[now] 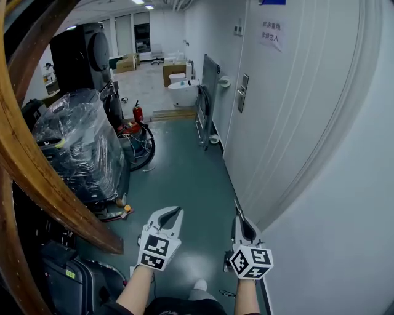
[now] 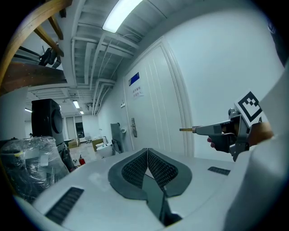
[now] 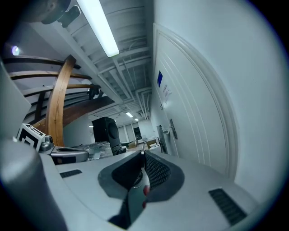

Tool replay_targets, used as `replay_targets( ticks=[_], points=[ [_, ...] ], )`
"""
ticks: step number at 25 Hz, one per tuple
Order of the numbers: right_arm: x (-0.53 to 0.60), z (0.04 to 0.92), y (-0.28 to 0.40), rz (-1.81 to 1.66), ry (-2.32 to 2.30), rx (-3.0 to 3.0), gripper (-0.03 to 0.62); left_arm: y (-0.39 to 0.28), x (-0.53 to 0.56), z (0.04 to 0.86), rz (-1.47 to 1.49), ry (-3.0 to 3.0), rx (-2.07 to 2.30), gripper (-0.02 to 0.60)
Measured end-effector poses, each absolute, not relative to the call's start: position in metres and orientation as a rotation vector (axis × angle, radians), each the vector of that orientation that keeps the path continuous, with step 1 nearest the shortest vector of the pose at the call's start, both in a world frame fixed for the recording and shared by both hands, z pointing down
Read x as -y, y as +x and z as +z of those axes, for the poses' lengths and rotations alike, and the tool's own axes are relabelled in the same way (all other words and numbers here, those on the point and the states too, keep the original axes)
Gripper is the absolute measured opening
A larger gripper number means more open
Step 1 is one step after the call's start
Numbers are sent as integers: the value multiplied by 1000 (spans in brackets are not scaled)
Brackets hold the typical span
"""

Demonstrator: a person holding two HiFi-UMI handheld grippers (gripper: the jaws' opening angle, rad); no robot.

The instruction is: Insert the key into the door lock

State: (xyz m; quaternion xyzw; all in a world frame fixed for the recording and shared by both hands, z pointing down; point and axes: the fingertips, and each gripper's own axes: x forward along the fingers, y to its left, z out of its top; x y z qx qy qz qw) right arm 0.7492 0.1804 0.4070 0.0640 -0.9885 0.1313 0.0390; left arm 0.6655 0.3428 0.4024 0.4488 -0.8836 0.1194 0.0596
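Left gripper view gives the clearest look at the one key (image 2: 185,130): a thin brass-coloured blade sticking out level from the tip of the right gripper (image 2: 197,130), in the air beside the white wall (image 2: 226,76). That gripper's two jaws are pinched nearly together on the key's head, with only the blade showing past them.

The single door lock (image 1: 242,92), a metal plate with a handle, sits on the one white door (image 1: 289,104) further along the corridor on the right, well apart from the key.

The left gripper (image 1: 170,212) is held just to the left of the right one without touching it. Its two pads meet at the tips and nothing is between them. Each gripper carries one marker cube, two in all (image 1: 159,251) (image 1: 251,261).

The door bears one white paper notice (image 1: 270,34), and one blue plate (image 1: 272,2) is fixed above it. Across the green floor (image 1: 184,178) on the left stand one large black speaker (image 1: 80,55), one plastic-wrapped stack (image 1: 77,144) and one red fire extinguisher (image 1: 138,112).
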Motion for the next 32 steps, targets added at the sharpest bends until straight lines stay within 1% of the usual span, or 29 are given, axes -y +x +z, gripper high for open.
replay_targets(
  ticks=[7,13,21,27,32],
  points=[
    [-145,398,705,424,92,3029,80,632,-305,394,368,1315,2694,14],
    [-128,402,680,440,54,3017,80,608,-295,400,350,1262,2696,14],
    [-121,407,641,431,24,3029,80,574,-276,409,404,1314,2678,14],
    [-122,415,591,409,20,3018,80,524,-276,418,365,1309,2671,14],
    [-123,419,529,355,7,3008,80,468,-275,428,364,1305,2653,14]
  ],
)
